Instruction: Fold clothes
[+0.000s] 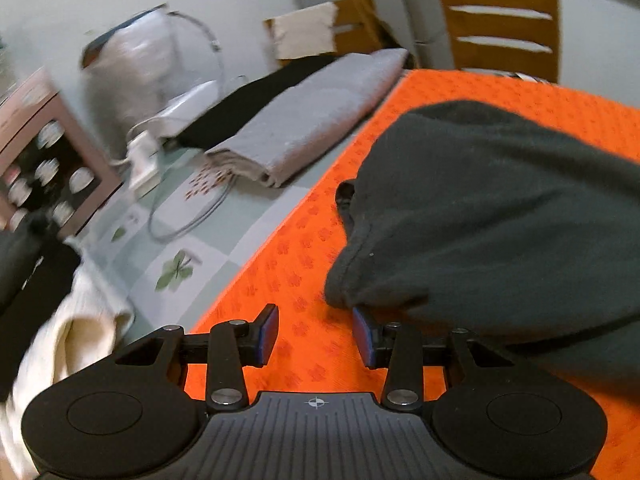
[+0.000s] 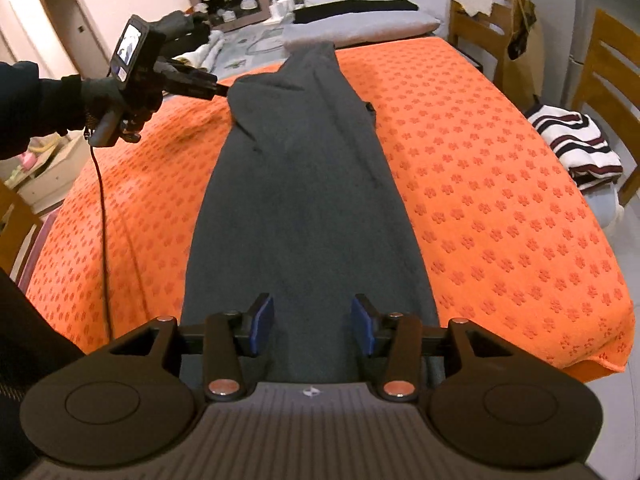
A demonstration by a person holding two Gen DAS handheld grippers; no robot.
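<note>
The dark grey garment point(image 2: 304, 200) lies folded into a long narrow strip on the orange patterned cloth point(image 2: 480, 208), running straight away from the right gripper point(image 2: 312, 326). That gripper's jaws stand apart over the near end of the strip, with fabric beneath the gap and no pad pressing it. Nothing is held.

The left gripper point(image 1: 316, 334) is at the far end, held by a gloved hand point(image 2: 116, 96). In its own view the jaws are parted and empty. The garment's rounded corner sits just ahead of the right-hand finger point(image 1: 366, 334) and drapes over it; orange cloth shows between the fingers. Whether that pad touches the fabric cannot be told.

Judged step: lengthwise folding appears done, and both grippers are taking position at opposite ends for a crosswise fold.

Next move, as judged: each gripper needs to close on all layers at its end, then one end is carried over the other. The risk is catching only the top layer, or the orange cloth along with it.
</note>
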